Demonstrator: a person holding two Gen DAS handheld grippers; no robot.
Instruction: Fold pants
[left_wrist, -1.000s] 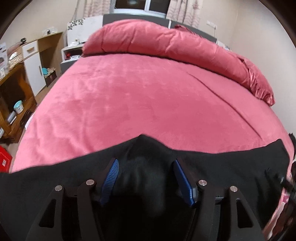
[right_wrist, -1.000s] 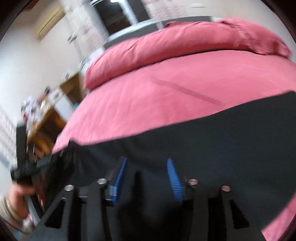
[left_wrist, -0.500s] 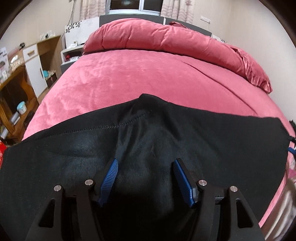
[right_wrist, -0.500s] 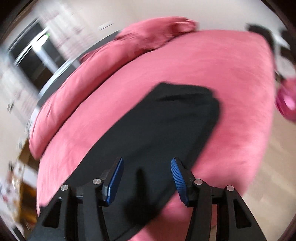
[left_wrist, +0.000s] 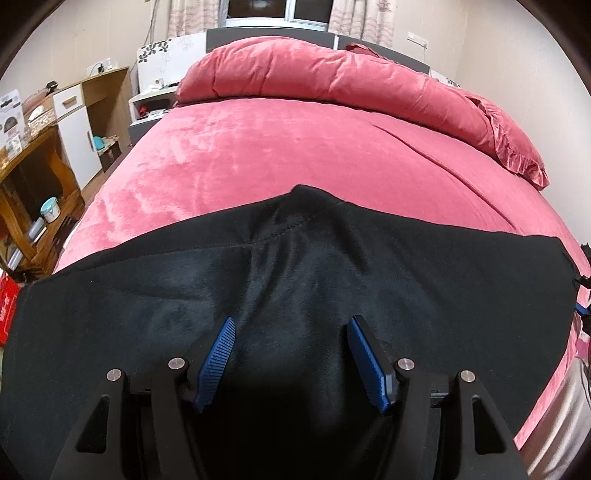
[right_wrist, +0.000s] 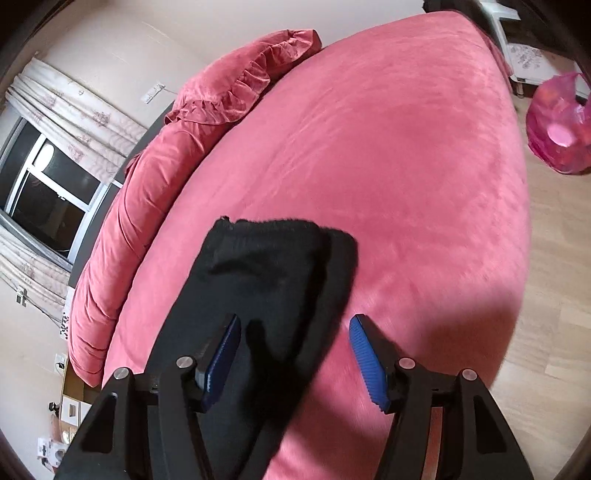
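Black pants (left_wrist: 295, 266) lie spread across the near part of the pink bed (left_wrist: 295, 147), with the crotch point toward the pillows. My left gripper (left_wrist: 291, 325) hovers over the middle of the pants, open, its blue pads clear of the cloth. In the right wrist view one narrow end of the pants (right_wrist: 273, 266) lies flat on the bed (right_wrist: 406, 166). My right gripper (right_wrist: 295, 321) is over that end near the bed's side edge. Its jaws are opening; the cloth lies under the left finger (right_wrist: 221, 354) and no pad presses on it.
A rolled pink duvet (left_wrist: 332, 77) and a frilled pillow (left_wrist: 513, 147) lie at the head of the bed. Wooden shelves (left_wrist: 33, 177) stand on the left. A pink plastic bag (right_wrist: 557, 125) sits on the wood floor (right_wrist: 546, 295) beside the bed.
The left view has drawn back, and the pants now lie flat instead of humped between the left fingers. The right gripper swung right and rolled to the pants' end, its jaws wider.
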